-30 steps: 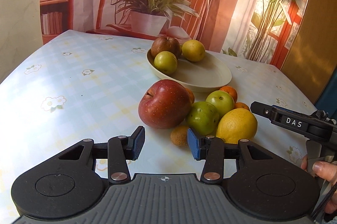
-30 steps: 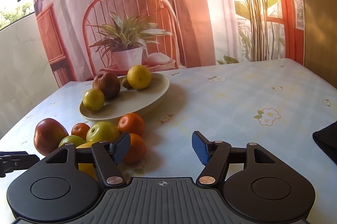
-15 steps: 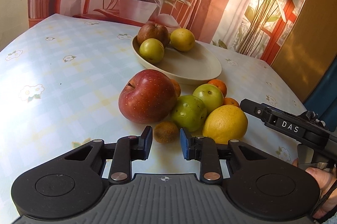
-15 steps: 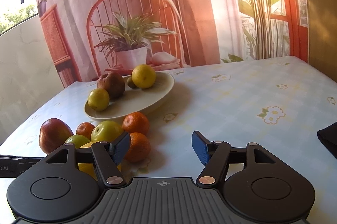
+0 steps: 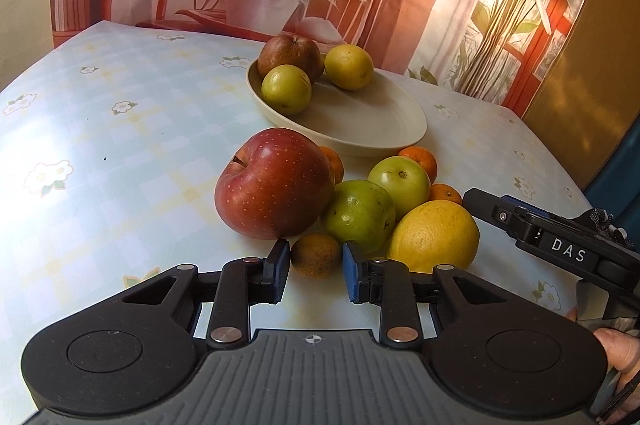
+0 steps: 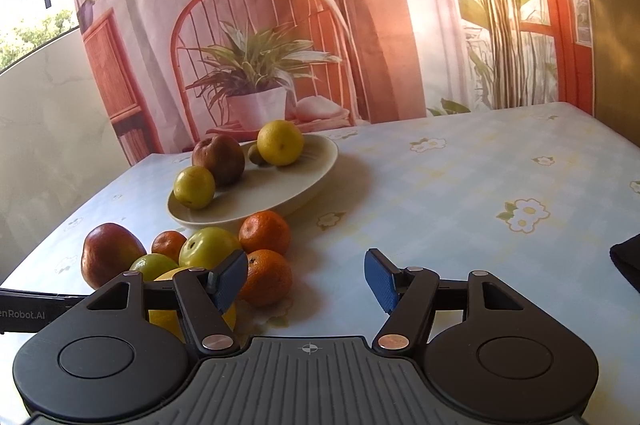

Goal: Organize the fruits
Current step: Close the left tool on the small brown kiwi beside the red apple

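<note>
Left hand-held gripper [image 5: 316, 275] is closed to its narrowest around the small brown fruit [image 5: 315, 255] on the desk [image 5: 120, 153] — pads flank it, contact unclear. Red apple [image 5: 274, 183] and green fruit [image 5: 359, 216] crowd just behind. Bowl [image 5: 372, 129] lies farther back. Right hand-held gripper [image 6: 306, 279] half open — empty.

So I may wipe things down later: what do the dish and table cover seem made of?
Dish: likely glazed ceramic or melamine; smooth cream surface with a soft sheen. Table cover: probably wipeable vinyl; printed checks and flowers, with glare where the light falls.
</note>
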Available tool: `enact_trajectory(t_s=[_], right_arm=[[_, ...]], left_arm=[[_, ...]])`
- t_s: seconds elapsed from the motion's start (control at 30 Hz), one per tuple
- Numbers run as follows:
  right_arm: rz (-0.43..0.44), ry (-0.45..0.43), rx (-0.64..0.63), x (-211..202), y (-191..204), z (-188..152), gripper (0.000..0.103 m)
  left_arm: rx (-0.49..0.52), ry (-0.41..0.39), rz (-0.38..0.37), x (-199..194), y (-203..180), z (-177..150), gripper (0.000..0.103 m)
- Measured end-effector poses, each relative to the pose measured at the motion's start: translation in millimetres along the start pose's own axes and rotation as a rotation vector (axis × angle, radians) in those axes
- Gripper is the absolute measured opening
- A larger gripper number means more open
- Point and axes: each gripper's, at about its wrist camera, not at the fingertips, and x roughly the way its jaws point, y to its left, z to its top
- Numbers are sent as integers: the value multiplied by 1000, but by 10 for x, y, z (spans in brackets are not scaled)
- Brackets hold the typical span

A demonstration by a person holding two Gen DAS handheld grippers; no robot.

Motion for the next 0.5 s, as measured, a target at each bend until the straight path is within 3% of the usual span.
enact_trajectory(t_s=[0.5], right_arm=[[8, 10, 7, 28, -3, -8, 62]], left_arm=[[12, -2, 16, -122, 62, -79, 30]])
